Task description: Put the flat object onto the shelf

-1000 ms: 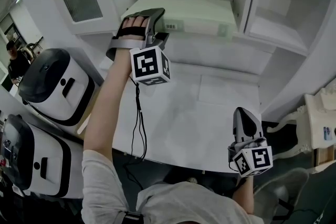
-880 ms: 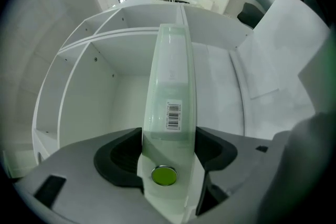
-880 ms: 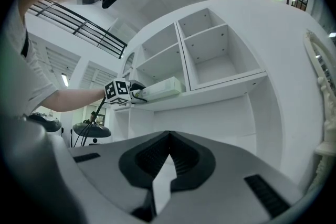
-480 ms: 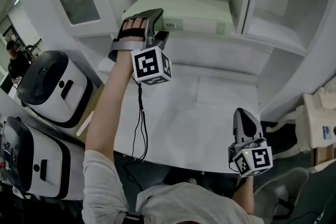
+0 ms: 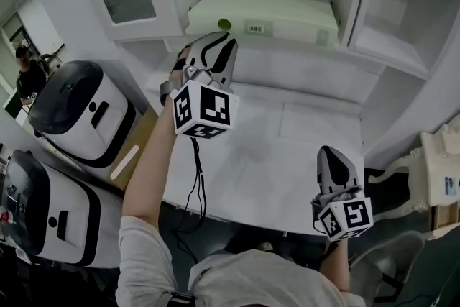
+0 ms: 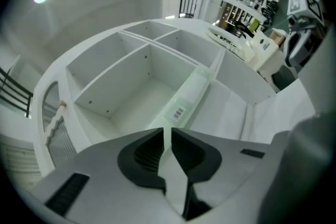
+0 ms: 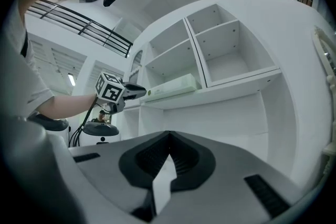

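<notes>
Two grippers, and neither one holds anything, says the first observer; the left gripper (image 5: 215,47) is closing on empty air, a slim gap between its jaws, while the right gripper (image 5: 334,158) hangs low over the near edge of the table (image 5: 287,154) with its jaws together.

"And the flat object (image 5: 262,16)?" asks the second.

"It lies flat on the shelf (image 5: 302,48), just beyond the left gripper's tips and apart from them; so the task looks done, or all but."

"Which way does it run?"

"Its long axis follows the shelf front, left to right as the person sees it; the long side with the barcode faces out."

"How would it handle, if it needs a nudge?"

"It looks like a thin, stiff, pale box, probably light; its smooth skin may slip under the pads; the first observer would pinch it across its thickness at the near long edge, close to the middle, so that it does not swing."
</notes>
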The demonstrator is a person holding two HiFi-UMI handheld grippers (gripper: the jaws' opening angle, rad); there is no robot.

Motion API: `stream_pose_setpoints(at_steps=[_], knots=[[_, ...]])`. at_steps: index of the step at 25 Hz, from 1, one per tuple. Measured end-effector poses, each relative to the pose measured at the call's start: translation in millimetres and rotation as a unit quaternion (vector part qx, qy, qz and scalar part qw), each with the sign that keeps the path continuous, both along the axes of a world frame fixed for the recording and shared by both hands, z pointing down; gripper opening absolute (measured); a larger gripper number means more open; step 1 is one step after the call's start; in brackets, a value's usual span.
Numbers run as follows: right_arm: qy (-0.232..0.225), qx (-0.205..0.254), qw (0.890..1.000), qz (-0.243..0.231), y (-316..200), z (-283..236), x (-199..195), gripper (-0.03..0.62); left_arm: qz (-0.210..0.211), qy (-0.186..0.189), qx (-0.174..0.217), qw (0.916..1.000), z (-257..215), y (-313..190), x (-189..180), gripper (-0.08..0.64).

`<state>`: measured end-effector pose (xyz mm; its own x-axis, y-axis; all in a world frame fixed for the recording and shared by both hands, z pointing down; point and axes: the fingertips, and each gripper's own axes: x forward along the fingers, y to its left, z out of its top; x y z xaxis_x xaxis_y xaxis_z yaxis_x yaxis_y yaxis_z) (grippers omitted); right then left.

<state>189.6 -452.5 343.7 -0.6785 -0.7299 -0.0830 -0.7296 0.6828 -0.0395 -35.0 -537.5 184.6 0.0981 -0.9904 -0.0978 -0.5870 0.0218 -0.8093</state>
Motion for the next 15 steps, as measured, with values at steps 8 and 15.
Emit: stream_pose_setpoints(at_steps=[8,15], knots=[[0.012,0.01,1.0,-0.02,27,-2,-40,0.006,0.022,0.119,-0.019,0.9924,40,63,-25,0.014],[0.025,0.012,0.999,-0.019,58,0,-72,0.006,0.057,0.211,-0.039,0.975,88,124,-37,0.012]])
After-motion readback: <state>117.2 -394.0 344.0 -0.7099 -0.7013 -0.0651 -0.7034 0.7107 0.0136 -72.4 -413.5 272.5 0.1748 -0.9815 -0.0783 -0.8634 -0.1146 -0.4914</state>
